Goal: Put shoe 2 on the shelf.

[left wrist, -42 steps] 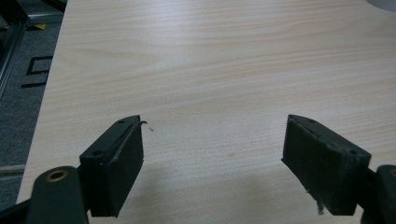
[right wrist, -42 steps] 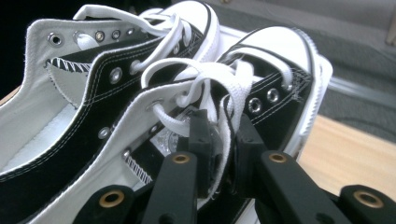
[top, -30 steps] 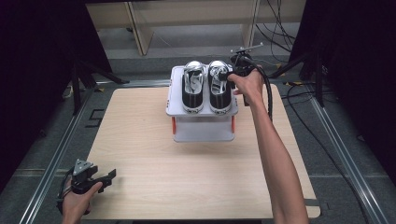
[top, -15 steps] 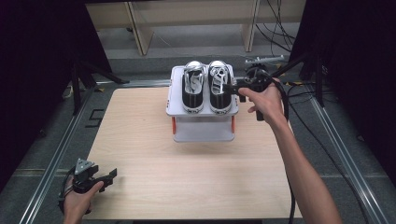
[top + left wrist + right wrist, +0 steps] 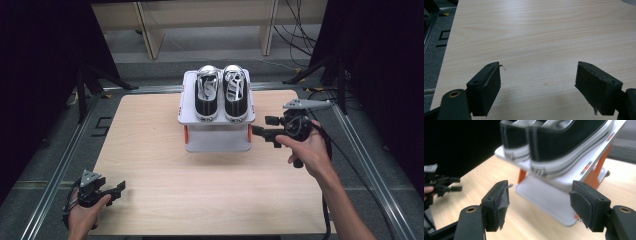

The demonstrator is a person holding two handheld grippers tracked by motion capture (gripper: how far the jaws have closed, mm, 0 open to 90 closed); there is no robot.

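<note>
Right gripper (image 5: 261, 133) drawn back from 2 shoes (image 5: 222, 93), fingers just spread, empty, left gripper (image 5: 116, 188) fingers spread, empty

place: lab | cues: metal frame rails (image 5: 55, 172), floor cables (image 5: 300, 22), dark curtains (image 5: 45, 65)

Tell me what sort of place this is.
Probably a lab bench set up for recording handling work: a bare wooden table in a metal rail frame, loose cables behind it, and a small shoe rack holding sneakers.
</note>
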